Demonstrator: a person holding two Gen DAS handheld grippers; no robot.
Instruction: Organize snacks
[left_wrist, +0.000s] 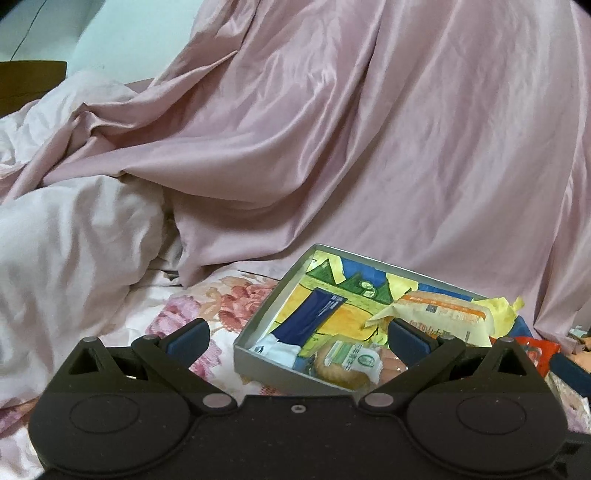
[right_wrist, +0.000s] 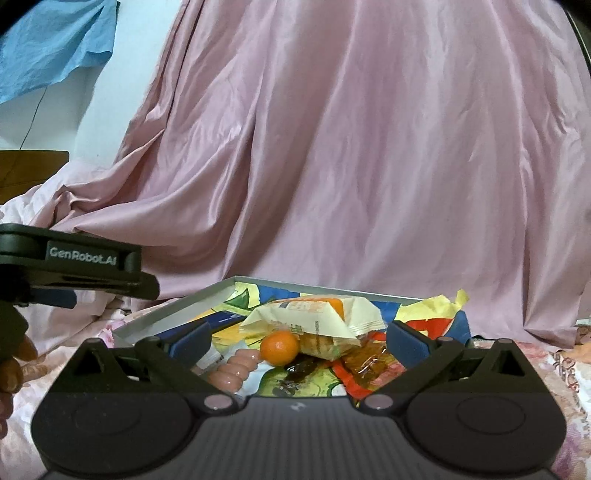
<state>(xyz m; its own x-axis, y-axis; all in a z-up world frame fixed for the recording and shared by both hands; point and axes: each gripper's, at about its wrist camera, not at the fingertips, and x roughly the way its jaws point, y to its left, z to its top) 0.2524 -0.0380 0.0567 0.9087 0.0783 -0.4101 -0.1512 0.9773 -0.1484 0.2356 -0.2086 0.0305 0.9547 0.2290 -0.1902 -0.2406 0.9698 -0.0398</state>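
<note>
A shallow grey box (left_wrist: 258, 317) with a colourful printed bottom lies on the flowered bedsheet. In it are a cream and orange snack packet (left_wrist: 443, 314), a dark blue packet (left_wrist: 314, 314), a round biscuit pack (left_wrist: 343, 363) and pink sausages (right_wrist: 236, 365). In the right wrist view the box (right_wrist: 166, 314) also holds the cream packet (right_wrist: 314, 317), a small orange fruit (right_wrist: 279, 347) and amber wrapped sweets (right_wrist: 365, 360). My left gripper (left_wrist: 297, 334) is open and empty, over the box's near left corner. My right gripper (right_wrist: 297, 334) is open and empty, just before the box.
Pink satin cloth (left_wrist: 369, 147) is draped high behind the box. A rumpled pale duvet (left_wrist: 66, 240) lies to the left. A red wrapper (left_wrist: 539, 349) lies right of the box. The left gripper's body (right_wrist: 74, 266) shows at the right wrist view's left edge.
</note>
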